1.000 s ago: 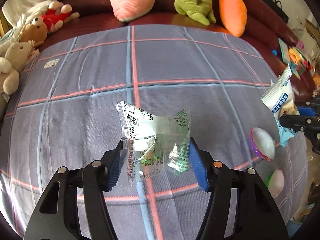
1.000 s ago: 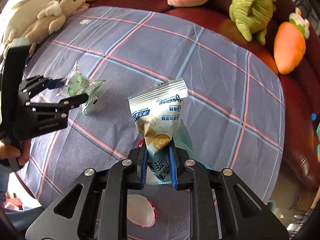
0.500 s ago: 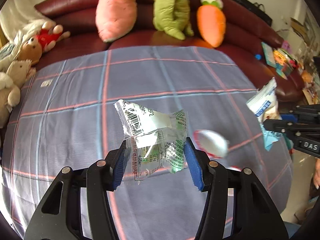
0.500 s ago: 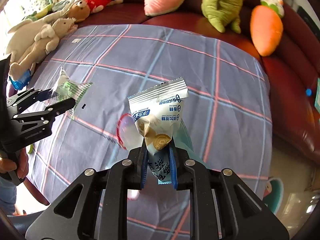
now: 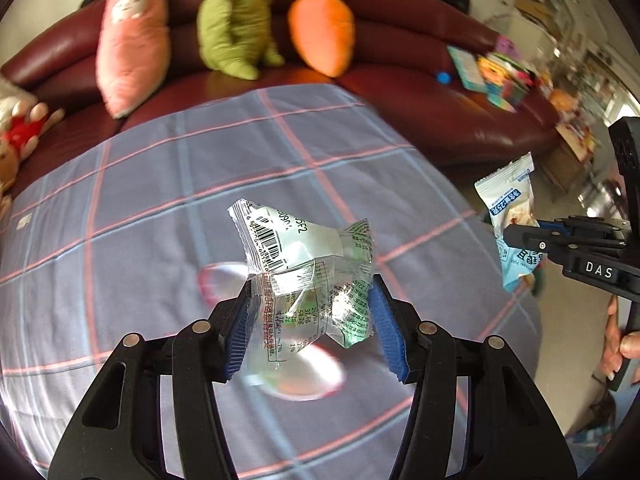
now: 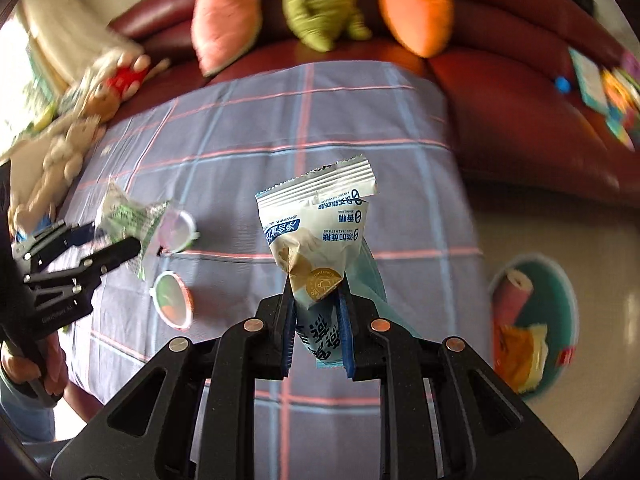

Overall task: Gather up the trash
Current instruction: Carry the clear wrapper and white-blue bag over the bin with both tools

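1. The left gripper grasps a crumpled clear wrapper with a barcode and green print; its blue fingers press on both sides, holding it above the plaid-covered table.
2. The right gripper is clenched tight on a white-and-blue snack packet, which stands upright out of the fingers, above the table's right edge.
3. Two round jelly-cup lids lie on the table at the left in the right wrist view, near the left gripper.
4. On the floor to the right of the table stands a teal bin with trash already inside.
5. A dark red sofa at the far side carries pink, green and carrot plush toys.
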Motion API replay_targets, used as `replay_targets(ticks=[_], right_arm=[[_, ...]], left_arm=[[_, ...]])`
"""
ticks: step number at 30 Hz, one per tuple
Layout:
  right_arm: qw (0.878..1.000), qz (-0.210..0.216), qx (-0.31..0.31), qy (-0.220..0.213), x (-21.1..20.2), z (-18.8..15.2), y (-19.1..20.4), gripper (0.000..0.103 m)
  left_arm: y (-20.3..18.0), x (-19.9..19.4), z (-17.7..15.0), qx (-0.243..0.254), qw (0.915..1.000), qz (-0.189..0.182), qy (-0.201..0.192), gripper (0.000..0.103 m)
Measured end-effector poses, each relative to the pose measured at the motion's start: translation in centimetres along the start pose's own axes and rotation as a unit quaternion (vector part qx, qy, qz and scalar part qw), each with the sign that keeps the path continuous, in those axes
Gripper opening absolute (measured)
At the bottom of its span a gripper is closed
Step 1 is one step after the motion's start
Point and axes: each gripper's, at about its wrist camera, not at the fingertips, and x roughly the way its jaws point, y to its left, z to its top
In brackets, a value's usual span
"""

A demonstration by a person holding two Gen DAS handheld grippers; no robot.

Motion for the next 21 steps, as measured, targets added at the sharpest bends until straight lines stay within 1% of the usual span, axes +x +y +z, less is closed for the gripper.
replay_targets(ticks=[3,6,9,12,14,17,21], right_arm=[[0.999,-0.007,0.03,-0.021,-1.5,-1.6,-3.6,0.017],[0.997,-0.013,0.062,-0.035,-2.7,-2.8,-7.0,0.018],[0.992,-0.033,0.107,-0.05,-4.3,-4.5,-12.0,0.018],[0.987,-0.048,0.141,-0.06,-5.5,-5.7,-15.9,0.018],[0.982,-0.066,0.161,-0.067,-6.4,-6.7,-18.7,0.018],[0.976,-0.075,0.19,-0.071,-7.2,-7.9,-21.9,0.018],[0.972,-0.077,0.214,-0.067,-7.3,-9.0,-24.5,0.018]], left_arm=[[-3.1,0.9,0.6,0.02,0.9997,-0.013,0.005,0.056],[-7.1,2.0,1.2,0.043,0.9986,-0.03,0.012,0.056],[-11.2,3.4,1.7,0.069,0.9962,-0.048,0.021,0.057],[-15.6,5.0,2.2,0.1,0.9923,-0.066,0.033,0.057],[-18.0,6.0,2.5,0.113,0.9899,-0.075,0.04,0.057],[-21.3,7.7,2.8,0.132,0.9857,-0.09,0.054,0.058],[-25.2,10.0,3.1,0.153,0.9801,-0.104,0.072,0.058]])
